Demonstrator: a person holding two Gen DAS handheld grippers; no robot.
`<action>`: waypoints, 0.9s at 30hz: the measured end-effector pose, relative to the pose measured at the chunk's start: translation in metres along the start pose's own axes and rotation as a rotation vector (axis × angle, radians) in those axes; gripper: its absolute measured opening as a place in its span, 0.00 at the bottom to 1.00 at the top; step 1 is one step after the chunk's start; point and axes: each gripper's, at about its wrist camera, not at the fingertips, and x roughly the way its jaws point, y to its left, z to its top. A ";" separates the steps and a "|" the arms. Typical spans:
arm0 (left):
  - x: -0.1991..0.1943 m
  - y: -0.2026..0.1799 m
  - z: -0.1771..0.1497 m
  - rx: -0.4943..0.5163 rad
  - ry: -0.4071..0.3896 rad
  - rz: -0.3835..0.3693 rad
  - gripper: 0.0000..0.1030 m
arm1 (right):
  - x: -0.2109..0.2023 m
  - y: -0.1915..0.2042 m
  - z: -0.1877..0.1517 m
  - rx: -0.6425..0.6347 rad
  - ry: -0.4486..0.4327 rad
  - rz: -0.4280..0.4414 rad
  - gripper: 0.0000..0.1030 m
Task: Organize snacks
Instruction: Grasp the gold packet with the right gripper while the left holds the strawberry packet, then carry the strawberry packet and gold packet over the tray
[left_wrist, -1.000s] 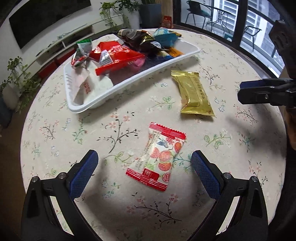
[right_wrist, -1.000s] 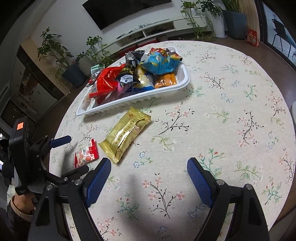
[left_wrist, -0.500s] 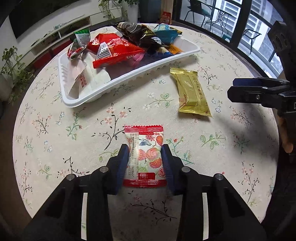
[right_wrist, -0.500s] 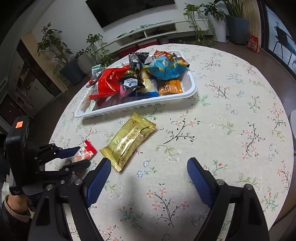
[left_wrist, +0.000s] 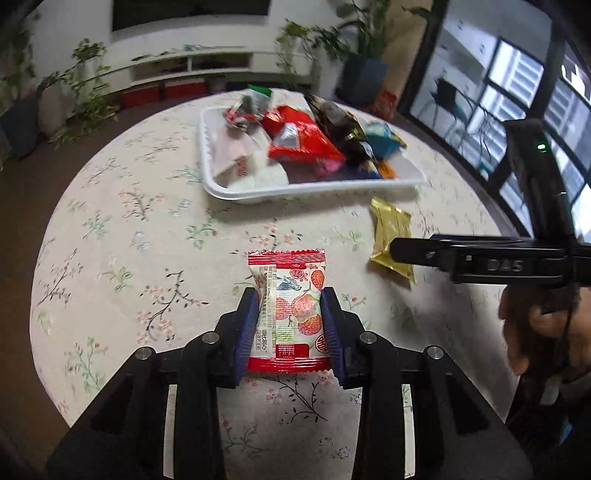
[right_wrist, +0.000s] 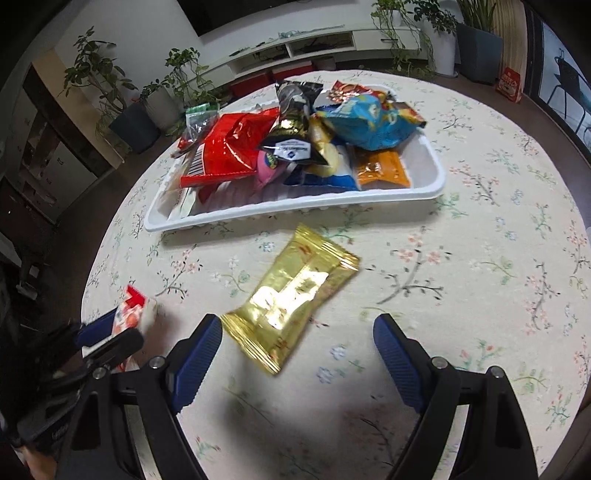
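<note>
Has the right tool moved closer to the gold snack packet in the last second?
Yes. The right tool has come forward: the gold packet, which lay ahead of it beside the white tray, now reaches between its open fingers.

One tray (right_wrist: 437, 177), two loose packets, two grippers.

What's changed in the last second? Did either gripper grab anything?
The left gripper closed on the strawberry candy packet and now holds it. The right gripper, still open, advanced toward the gold packet but hasn't touched it. The white tray and its snacks stayed put.
</note>
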 end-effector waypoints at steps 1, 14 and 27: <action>-0.002 0.002 -0.002 -0.016 -0.013 0.003 0.31 | 0.004 0.003 0.003 0.001 0.004 -0.016 0.84; 0.001 0.005 -0.017 -0.009 -0.023 0.027 0.31 | 0.018 0.026 -0.001 -0.138 -0.002 -0.215 0.52; 0.002 0.005 -0.019 -0.023 -0.026 0.013 0.31 | -0.027 -0.021 -0.026 -0.055 -0.074 -0.091 0.33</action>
